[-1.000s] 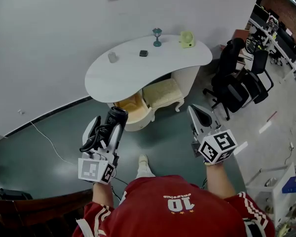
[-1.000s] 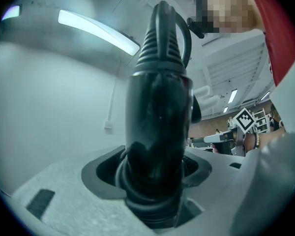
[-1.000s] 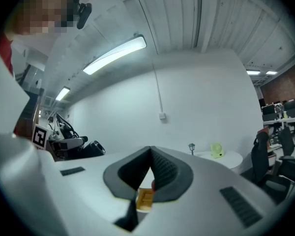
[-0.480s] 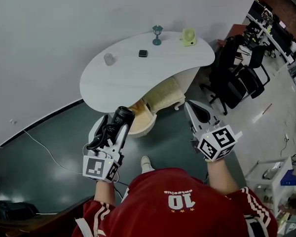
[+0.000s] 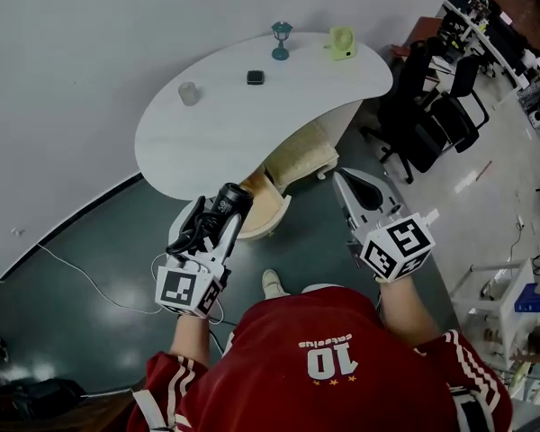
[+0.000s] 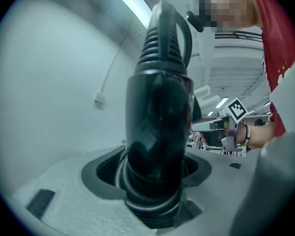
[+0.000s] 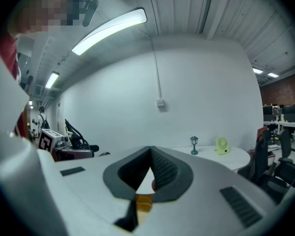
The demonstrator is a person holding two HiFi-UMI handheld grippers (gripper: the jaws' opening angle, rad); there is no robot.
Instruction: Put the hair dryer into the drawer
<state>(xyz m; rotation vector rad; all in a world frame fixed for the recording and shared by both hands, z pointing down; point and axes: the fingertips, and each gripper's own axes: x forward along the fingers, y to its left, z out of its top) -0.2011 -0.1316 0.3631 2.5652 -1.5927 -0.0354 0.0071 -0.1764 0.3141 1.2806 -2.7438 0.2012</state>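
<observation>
Hair dryer heads for the drawer

My left gripper (image 5: 209, 234) is squeezed tight on the black hair dryer (image 6: 160, 127). The dryer's round end points away from me, and its cord bunches up beside the gripper. My right gripper (image 5: 358, 198) is pinched together with nothing in it. The open drawer (image 5: 270, 212) sits just ahead of my left gripper and lower down, under the white table (image 5: 252, 120). I think I should step close, reach down low and lay the dryer in flat. The cord could catch on the drawer edge, so it should go in too.
</observation>
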